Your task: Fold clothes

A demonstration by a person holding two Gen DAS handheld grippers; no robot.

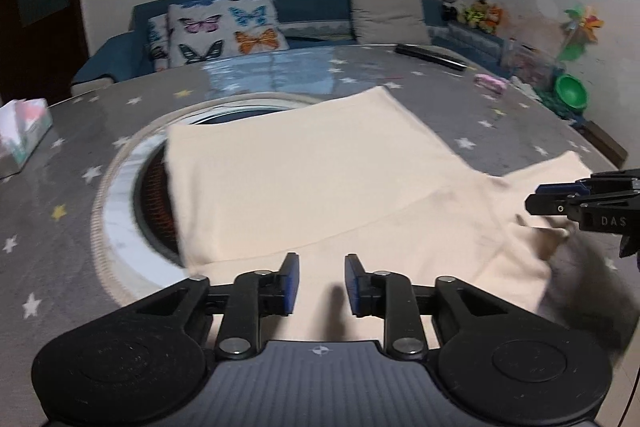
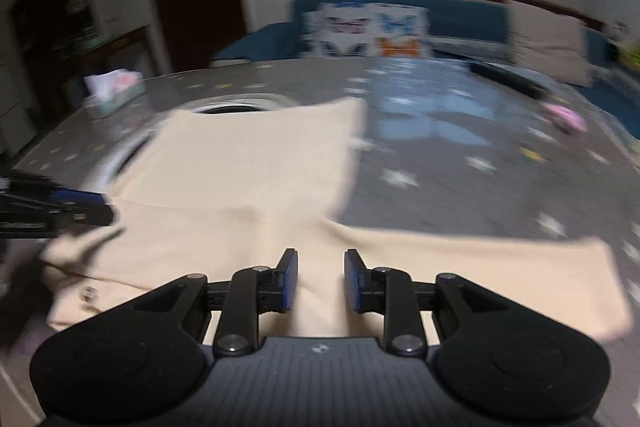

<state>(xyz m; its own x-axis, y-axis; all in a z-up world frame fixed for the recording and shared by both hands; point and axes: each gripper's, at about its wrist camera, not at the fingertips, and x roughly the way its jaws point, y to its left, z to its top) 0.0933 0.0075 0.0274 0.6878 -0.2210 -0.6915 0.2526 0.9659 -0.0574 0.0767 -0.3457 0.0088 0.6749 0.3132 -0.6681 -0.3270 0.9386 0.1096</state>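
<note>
The right view is blurry. Both left tongs (image 1: 322,281) and right tongs (image 2: 321,279) hang open and empty over the shirt (image 1: 304,183) on the table (image 1: 72,195).

Both grippers are sitting low and pretty much level. Left gripper (image 1: 322,281) has its 2 blue-padded fingers (image 1: 291,279) spread apart with a clear gap, nothing pinched in there. Right gripper (image 2: 321,279) is the same deal, jaws parted and empty, fingers pointing straight ahead. In the left wrist view the right gripper pokes in side-on at the right edge, and in the right wrist view the left one shows up at the left edge, kinda blurry
</note>
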